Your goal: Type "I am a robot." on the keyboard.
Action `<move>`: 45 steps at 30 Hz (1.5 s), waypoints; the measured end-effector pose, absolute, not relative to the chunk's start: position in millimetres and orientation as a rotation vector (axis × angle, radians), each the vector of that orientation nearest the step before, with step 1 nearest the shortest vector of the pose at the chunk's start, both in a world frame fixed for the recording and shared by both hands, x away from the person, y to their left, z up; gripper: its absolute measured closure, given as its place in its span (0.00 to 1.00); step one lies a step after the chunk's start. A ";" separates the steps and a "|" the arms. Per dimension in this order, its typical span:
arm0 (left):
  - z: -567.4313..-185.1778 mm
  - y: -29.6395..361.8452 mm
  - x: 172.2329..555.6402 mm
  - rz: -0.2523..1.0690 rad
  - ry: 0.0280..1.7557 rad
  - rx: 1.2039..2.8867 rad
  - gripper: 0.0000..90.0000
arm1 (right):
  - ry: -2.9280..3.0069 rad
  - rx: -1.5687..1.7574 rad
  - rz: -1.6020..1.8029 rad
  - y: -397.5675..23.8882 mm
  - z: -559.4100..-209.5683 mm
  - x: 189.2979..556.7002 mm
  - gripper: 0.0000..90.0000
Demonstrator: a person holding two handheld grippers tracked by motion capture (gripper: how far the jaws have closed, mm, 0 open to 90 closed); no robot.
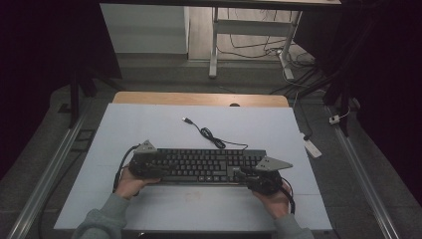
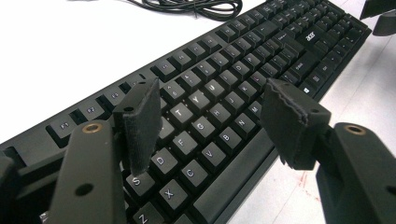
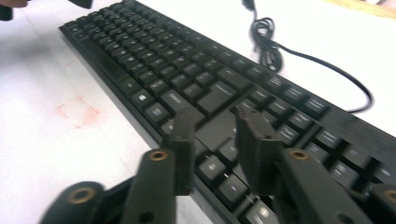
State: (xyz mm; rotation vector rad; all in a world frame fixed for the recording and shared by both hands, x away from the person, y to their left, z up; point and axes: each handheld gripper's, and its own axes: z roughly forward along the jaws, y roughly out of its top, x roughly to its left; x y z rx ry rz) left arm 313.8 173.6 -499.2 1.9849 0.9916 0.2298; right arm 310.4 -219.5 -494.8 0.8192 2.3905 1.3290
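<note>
Grey-green sleeves (image 1: 107, 219), black grippers with grey three-cornered plates (image 1: 147, 147), foam-padded jaws, brass-ringed screw holes.

Left black two-jaw gripper (image 1: 149, 167): held low in the left hand (image 1: 130, 183), jaws spread wide | Right black two-jaw gripper (image 1: 249, 175): gripped by the right hand (image 1: 271, 199), jaws narrowly apart | Grey-sleeved forearms angled inward

Keyboard (image 2: 243, 79): black matt plastic, smooth keycaps with pale printed legends. Its cable (image 1: 209, 134): black, slightly glossy sheathing. Table (image 1: 149, 124): smooth, matt white top over a wooden-looking board edge. Left gripper (image 2: 212, 121): matt black plastic with rough, foam-like pads (image 2: 140, 121) worn ragged at the edges.
</note>
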 end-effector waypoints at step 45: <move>-501.4 173.2 313.2 0.228 1.004 1.998 0.42 | 2.545 0.745 1.178 -86.4 -514.3 369.4 0.99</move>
